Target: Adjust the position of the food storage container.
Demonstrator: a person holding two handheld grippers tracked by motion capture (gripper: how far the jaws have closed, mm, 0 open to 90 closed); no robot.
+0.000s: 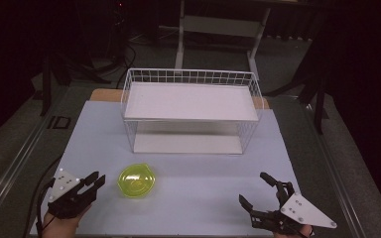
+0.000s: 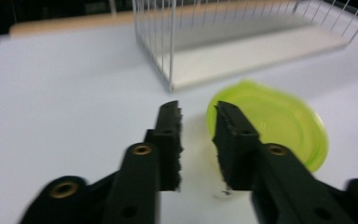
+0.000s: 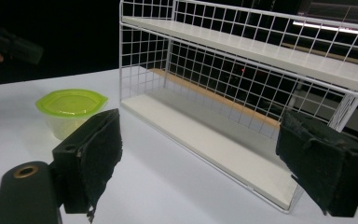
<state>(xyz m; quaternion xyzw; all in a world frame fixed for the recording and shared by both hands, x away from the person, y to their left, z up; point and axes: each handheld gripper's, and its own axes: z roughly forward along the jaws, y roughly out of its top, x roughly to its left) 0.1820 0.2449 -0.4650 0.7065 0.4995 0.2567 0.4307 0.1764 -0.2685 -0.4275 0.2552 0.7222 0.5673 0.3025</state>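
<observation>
On the white table (image 1: pixel 188 198) stands a white wire rack (image 1: pixel 191 111) with two shelves, placed at the far middle, with its open long side facing the person, probably so that things can be put in from the near side. Both shelves are bare. Near the left front of the rack, well apart from it, stands a small tub with a yellow-green lid (image 1: pixel 138 181); the lid is on. The left gripper (image 1: pixel 92 186) is low at the near left, just beside the tub, and it points at it. Its jaws are a little apart and hold nothing; in the left gripper view the tub's edge is just past the tip of one jaw, so the gripper seems lined up to take the tub, but I cannot tell if it touches it. The right gripper (image 1: pixel 255 191) waits at the near right, well apart from the tub, with its jaws wide open and empty, facing the rack, maybe ready to help later.
</observation>
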